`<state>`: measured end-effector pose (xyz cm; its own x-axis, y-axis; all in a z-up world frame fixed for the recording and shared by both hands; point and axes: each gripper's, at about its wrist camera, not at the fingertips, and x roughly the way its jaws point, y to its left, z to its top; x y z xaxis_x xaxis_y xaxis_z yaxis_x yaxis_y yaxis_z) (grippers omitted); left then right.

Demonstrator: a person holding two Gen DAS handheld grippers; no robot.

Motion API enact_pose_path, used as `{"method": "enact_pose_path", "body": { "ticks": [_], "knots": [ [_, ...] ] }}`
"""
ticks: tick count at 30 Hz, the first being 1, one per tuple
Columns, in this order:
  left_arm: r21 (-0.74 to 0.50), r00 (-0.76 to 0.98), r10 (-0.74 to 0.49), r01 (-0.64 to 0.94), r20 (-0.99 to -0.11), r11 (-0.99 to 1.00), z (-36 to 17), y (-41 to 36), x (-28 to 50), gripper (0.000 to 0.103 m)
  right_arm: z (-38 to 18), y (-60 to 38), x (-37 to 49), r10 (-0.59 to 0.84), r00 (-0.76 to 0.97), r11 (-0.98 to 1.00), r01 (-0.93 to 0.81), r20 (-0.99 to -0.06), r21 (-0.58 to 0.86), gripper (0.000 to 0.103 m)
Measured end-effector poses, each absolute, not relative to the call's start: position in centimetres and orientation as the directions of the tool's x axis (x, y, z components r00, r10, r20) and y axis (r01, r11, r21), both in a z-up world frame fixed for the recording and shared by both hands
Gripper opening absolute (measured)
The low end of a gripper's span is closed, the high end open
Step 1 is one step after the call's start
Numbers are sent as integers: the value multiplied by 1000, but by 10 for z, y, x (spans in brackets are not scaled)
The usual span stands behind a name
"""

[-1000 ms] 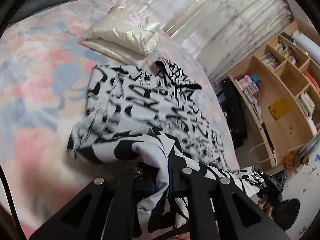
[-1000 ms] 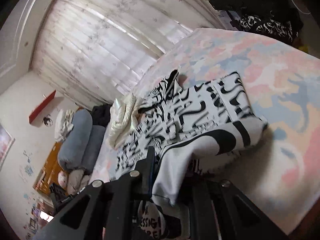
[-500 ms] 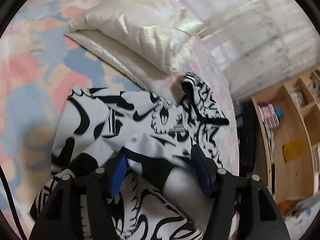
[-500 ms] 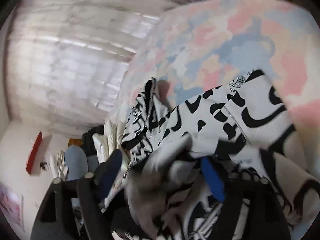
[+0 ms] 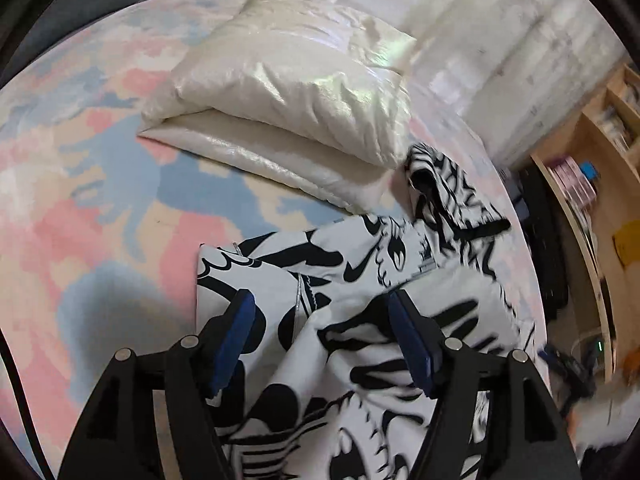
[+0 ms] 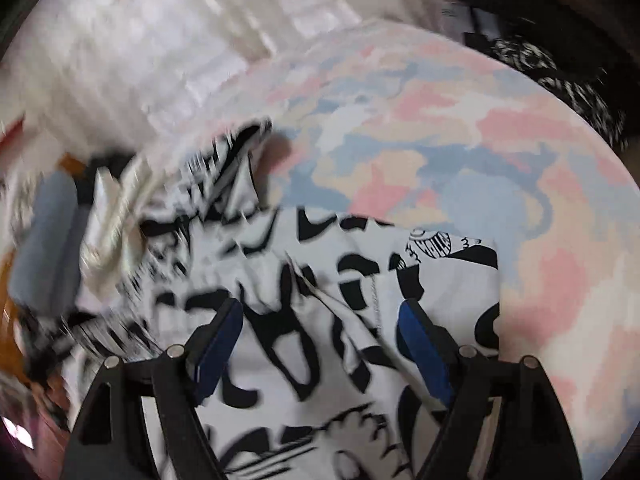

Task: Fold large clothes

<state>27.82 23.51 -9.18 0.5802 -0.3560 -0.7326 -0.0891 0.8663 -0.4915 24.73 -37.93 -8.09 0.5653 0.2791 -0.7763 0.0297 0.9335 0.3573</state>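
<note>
Both our grippers, left (image 5: 320,340) and right (image 6: 320,344), have just spread apart over the black-and-white garment (image 5: 360,300), folded on the pastel bedspread (image 5: 80,200); ahead, a cream pillow (image 5: 288,88).

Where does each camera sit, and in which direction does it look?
Left wrist: sits on the left gripper, looks down along its open blue-padded fingers at the garment, the pillows and the bed; shelves at right.
Right wrist: sits on the right gripper, looks down past its open fingers at the garment, bed and curtain; blurred.
Both share the black-and-white garment lying loose between the jaws, the pastel bed and the pillows. No hand shows.
</note>
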Motion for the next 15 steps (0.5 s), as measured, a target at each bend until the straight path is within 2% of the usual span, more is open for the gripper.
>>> {"method": "enact_pose_path", "body": {
  "ticks": [7,11,15],
  "knots": [
    [-380,515,-331,11,-791,925,-104,208,298,68,-121,-356,276,328,454,940,-66,-829,336,81],
    [-439,497,-425,95,-757,893,-102,195,304,68,-130,-348,278,324,451,944,-98,-832,314,81],
    [-331,460,-365,156,-810,931,-104,171,313,70,-133,-347,277,335,447,941,-108,-830,321,80]
  ]
}}
